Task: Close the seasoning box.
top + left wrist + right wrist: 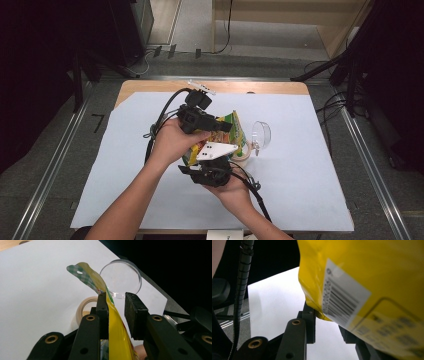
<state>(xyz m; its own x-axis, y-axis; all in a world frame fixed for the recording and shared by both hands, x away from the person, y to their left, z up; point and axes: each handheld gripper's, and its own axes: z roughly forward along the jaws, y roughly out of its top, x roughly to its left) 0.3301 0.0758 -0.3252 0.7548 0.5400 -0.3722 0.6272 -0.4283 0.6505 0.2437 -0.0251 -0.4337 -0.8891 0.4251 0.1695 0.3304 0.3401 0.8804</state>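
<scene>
Lying bare and white on all sides of the tongs, wide counter [300,190]. Left tongs [116,312] part open, one pad touching the yellow snack bag [117,340], other pad apart. Right tongs [327,327] part open around the bag's lower corner; grip unclear. Just beyond: tape roll [83,306], clear lid [122,281].

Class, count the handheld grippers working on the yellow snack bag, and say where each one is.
2. The left gripper is at the yellow bag's far side, with the bag's edge between its jaws. The right gripper is at the bag's near, lower end. None seems hidden.
</scene>
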